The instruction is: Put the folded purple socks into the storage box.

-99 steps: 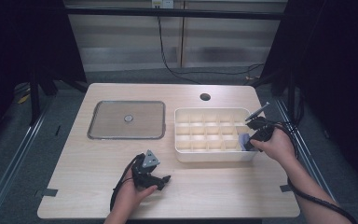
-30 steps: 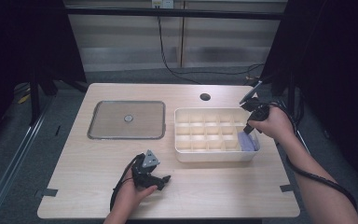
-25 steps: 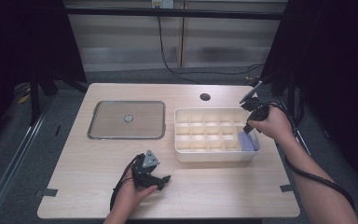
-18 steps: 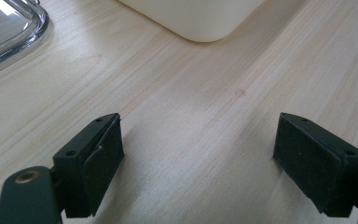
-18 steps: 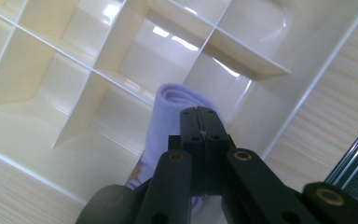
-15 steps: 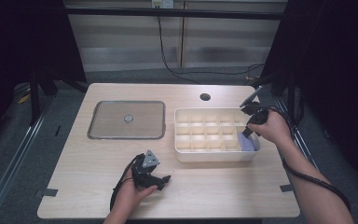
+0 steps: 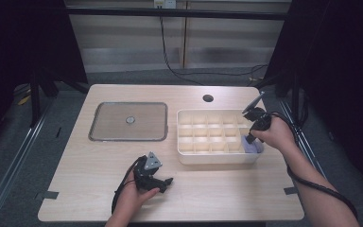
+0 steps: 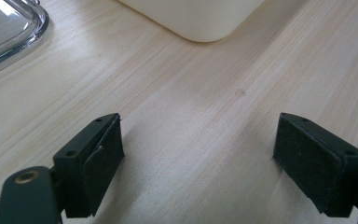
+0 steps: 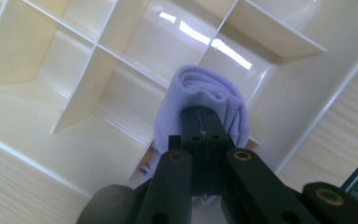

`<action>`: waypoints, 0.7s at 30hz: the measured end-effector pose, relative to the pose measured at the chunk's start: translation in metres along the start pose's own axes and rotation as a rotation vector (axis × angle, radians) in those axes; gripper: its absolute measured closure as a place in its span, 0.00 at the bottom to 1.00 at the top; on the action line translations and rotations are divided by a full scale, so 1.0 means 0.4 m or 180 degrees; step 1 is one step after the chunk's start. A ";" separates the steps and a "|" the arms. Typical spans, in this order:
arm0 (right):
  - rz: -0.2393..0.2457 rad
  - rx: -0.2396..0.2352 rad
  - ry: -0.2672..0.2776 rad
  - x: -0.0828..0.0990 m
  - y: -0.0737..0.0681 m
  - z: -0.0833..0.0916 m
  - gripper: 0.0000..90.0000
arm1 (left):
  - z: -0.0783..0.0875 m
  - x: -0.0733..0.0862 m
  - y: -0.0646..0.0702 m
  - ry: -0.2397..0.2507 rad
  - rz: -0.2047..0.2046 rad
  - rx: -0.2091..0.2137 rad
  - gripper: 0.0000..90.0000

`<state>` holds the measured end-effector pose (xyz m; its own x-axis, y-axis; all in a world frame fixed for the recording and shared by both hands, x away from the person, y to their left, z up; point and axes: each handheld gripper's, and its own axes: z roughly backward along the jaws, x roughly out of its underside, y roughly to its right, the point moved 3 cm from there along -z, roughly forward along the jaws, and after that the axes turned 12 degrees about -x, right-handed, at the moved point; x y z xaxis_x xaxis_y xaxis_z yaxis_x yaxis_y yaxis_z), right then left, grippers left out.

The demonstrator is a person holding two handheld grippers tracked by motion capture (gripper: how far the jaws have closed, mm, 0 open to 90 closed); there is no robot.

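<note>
1. Claws first: the right claw (image 9: 204,135) is pinched tight on a soft lilac rolled cloth (image 9: 200,95), jaws pressed together with fabric bulging around them.
2. That cloth sits over the near right corner compartment of the cream plastic divided tray (image 7: 185,153).
3. Over on the pale wooden table (image 8: 205,84), the left claw (image 8: 198,161) is spread wide, nothing between its jaws, low over bare wood.
4. A clear flat rectangular lid (image 7: 128,121) lies left of the tray.
</note>
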<state>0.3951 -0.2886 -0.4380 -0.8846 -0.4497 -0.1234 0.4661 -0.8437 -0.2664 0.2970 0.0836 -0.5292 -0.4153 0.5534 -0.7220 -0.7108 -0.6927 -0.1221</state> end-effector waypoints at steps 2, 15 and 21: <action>0.0024 -0.0002 0.0023 0.004 0.000 -0.003 1.00 | 0.000 0.000 0.000 0.0000 0.0002 0.0000 0.17; 0.0038 -0.0032 0.0083 0.026 0.000 -0.011 1.00 | 0.000 0.000 0.000 -0.0001 -0.0002 -0.0003 0.17; 0.0026 -0.0025 0.0060 0.042 0.008 -0.028 1.00 | 0.000 0.000 0.001 -0.0004 0.0001 -0.0014 0.17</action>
<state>0.3817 -0.2955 -0.4515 -0.8810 -0.4509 -0.1436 0.4732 -0.8377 -0.2726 0.2968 0.0834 -0.5291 -0.4161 0.5538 -0.7212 -0.7082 -0.6949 -0.1250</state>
